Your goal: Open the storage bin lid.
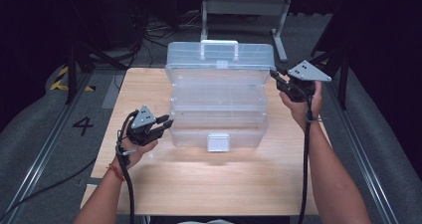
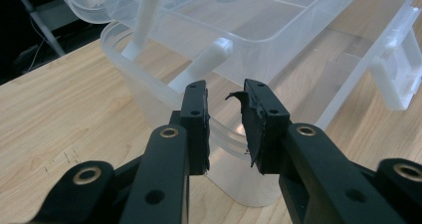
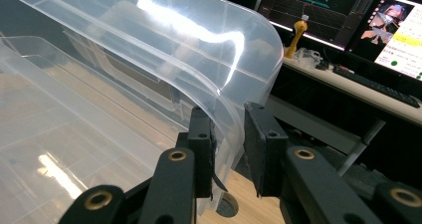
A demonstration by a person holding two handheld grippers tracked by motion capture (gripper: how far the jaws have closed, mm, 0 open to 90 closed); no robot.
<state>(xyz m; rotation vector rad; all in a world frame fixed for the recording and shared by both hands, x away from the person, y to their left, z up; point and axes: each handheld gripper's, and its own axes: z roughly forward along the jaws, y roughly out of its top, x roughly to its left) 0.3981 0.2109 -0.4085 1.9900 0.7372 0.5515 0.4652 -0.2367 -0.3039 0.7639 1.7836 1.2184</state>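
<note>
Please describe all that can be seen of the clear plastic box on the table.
The box is clear plastic, standing open in the middle of the wooden table. Its lid, with a handle on top, is tipped up and back. A divided tray sits raised above the base, and a white latch hangs at the front. The left claw straddles the base rim at one corner; the right claw straddles the lid's corner edge.

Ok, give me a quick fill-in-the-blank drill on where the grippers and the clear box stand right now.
1. The clear plastic box stands on the wooden table with its lid ____.
2. The left gripper has the rim of the box's ____ between its jaws.
3. The right gripper has the edge of the box's ____ between its jaws.

Missing words: open; base; lid
</note>
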